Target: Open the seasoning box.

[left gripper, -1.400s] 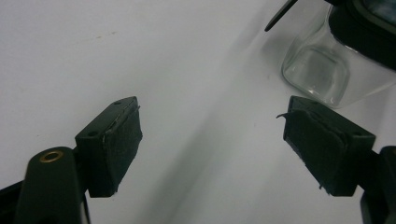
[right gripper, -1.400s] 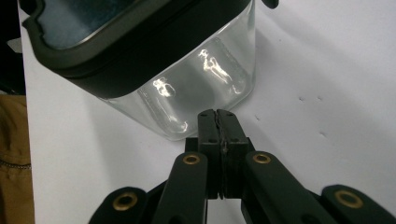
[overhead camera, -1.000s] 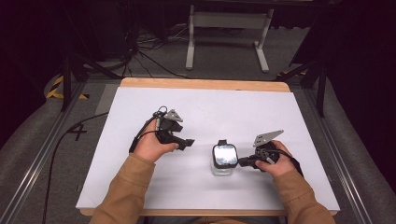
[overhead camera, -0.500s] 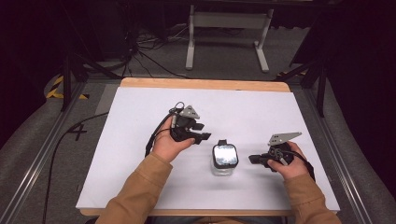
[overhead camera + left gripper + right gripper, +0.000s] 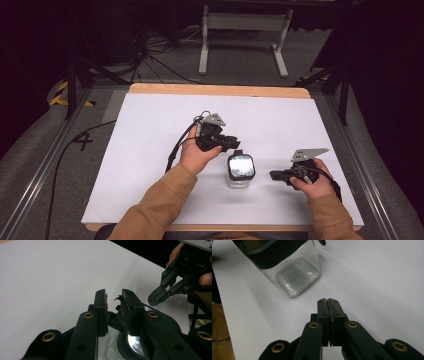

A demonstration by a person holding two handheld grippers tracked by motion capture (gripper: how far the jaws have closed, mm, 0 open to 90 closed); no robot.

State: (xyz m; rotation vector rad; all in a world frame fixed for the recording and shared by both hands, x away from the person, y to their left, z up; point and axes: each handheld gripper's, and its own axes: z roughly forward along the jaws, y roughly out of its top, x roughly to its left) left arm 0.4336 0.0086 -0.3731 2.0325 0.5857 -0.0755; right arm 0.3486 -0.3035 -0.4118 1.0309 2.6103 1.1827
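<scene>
Two grippers flanked the jar (image 5: 240,171) near the table's (image 5: 150,150) front edge. Its lid (image 5: 241,166) was on, unopened. The left gripper (image 5: 234,144), having moved in from the left, had just been narrowing around the lid's latch (image 5: 117,312). The right gripper (image 5: 272,175), pressed together and empty, had backed away.

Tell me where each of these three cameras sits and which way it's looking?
High view: above the person's side, facing forward and down on the table; both forearms, left gripper, right gripper, jar.
Left gripper view: rides the left gripper, looking along its jaws over the jar's lid; the right gripper beyond.
Right gripper view: rides the right gripper, jaws shut, facing the jar.
All share the jar and table.
</scene>
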